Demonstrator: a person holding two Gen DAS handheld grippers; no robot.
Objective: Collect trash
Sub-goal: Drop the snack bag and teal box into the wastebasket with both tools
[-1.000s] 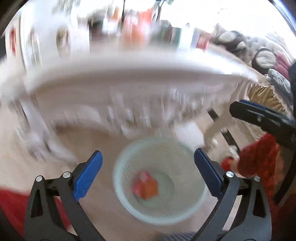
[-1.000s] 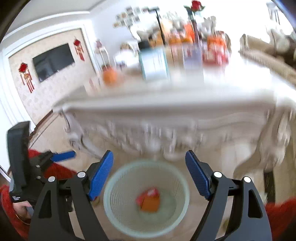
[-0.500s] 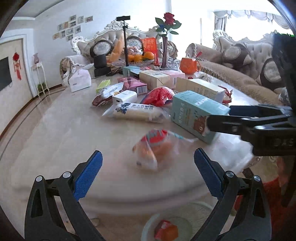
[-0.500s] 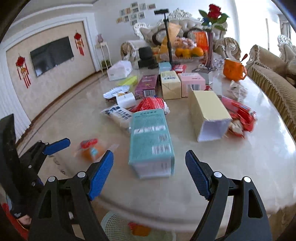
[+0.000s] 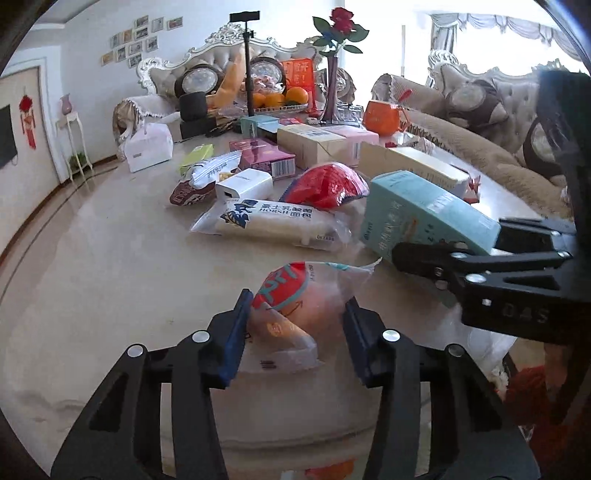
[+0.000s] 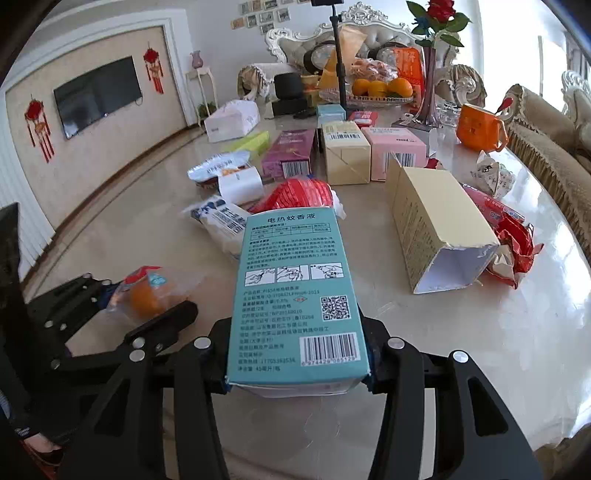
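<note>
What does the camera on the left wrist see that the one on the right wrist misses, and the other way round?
Only the left wrist view shows the left gripper from behind, its jaws closing around a clear snack bag with an orange item inside, pads against it.

Only the right wrist view shows the wall TV, the barcode face of the teal box, and the right gripper closing on that box.

Both show the marble table, the red rose, the orange mug, the snack bag and the teal box.
</note>
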